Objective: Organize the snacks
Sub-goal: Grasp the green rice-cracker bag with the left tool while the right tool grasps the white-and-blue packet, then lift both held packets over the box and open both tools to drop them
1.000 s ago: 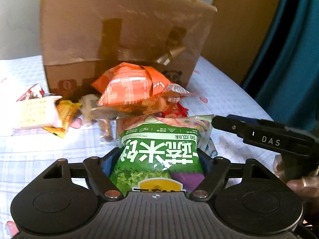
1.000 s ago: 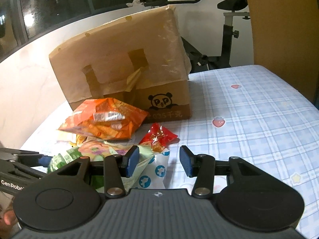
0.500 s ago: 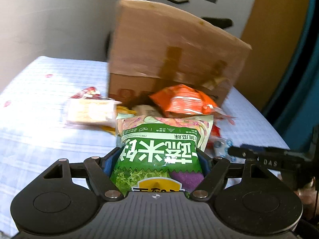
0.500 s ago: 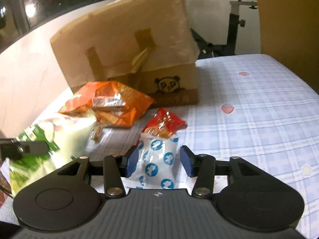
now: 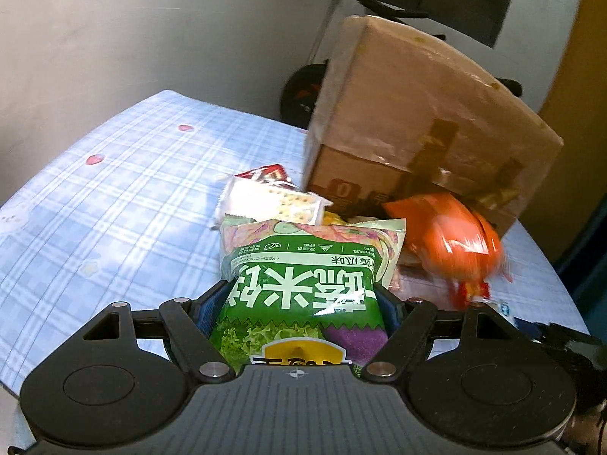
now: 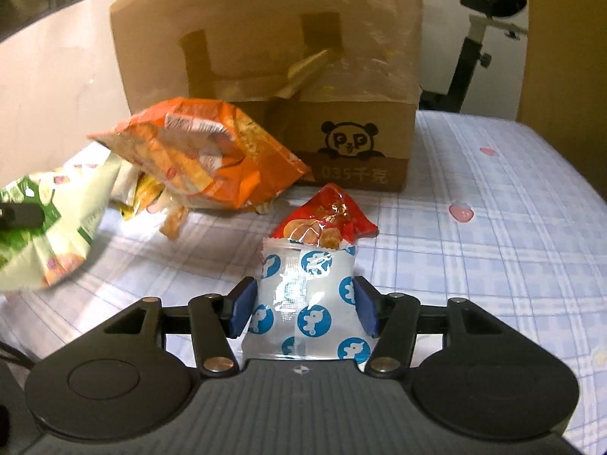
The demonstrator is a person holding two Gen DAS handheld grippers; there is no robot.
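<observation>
Right fingers (image 6: 301, 313): spread, just been opening, straddling white blue-dotted packet (image 6: 307, 299) on bed (image 6: 493, 265); packet long axis runs along my fingers, pads not yet pressing. Left fingers (image 5: 299, 305): clamped on green snack bag (image 5: 303, 284), clear of bed.

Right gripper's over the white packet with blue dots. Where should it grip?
Grip the white packet across its middle, side edges between the right gripper pads, coming from its near end: it lies flat, lengthwise between open jaws, its far end against the red packet.
</observation>
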